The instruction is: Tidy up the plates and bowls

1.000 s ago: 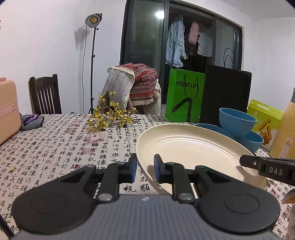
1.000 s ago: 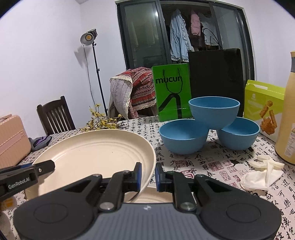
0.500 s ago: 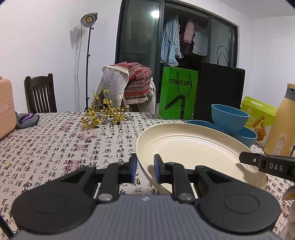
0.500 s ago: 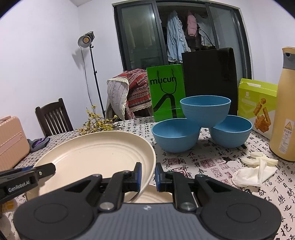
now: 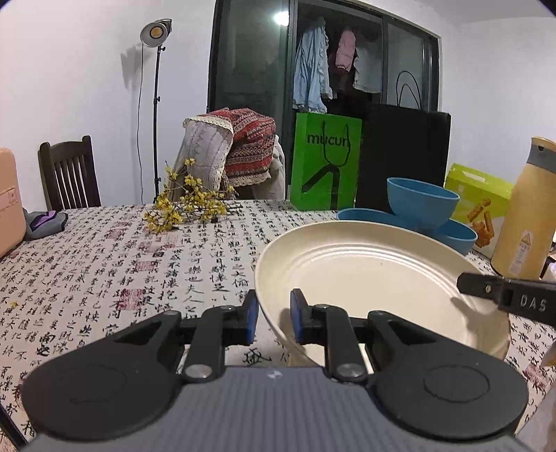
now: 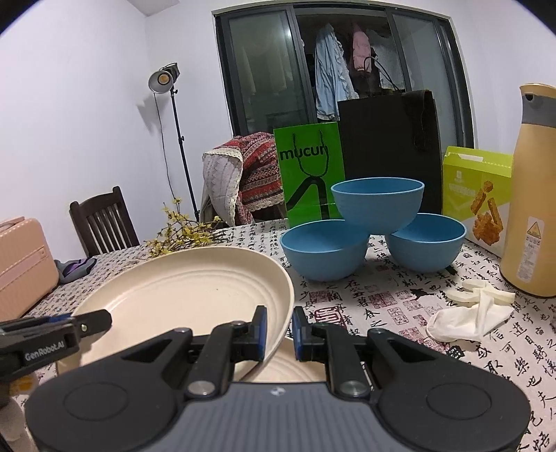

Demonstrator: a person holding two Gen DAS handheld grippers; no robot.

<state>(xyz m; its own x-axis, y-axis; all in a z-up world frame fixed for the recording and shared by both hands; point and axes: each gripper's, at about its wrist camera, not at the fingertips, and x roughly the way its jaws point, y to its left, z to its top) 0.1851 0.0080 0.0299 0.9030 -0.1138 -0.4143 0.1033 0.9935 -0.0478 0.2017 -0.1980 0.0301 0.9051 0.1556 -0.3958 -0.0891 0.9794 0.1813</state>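
Both grippers pinching cream plate rim: left gripper on near-left edge, right gripper on near-right. Plate, held tilted above second plate on table, has drifted sideways and slightly down over last second. Blue bowls stacked far right. Likely lowering to stack.

The room is evenly and rather dimly lit, with a cool violet cast on the walls. A studio lamp on a stand glows warm and throws its shadow on the wall behind it. A bright reflection glares in the dark glass door. The plate carries soft shadows from the gripper fingers. Both views are sharp at the centre, with strong fisheye bending at the edges and black vignette in the corners
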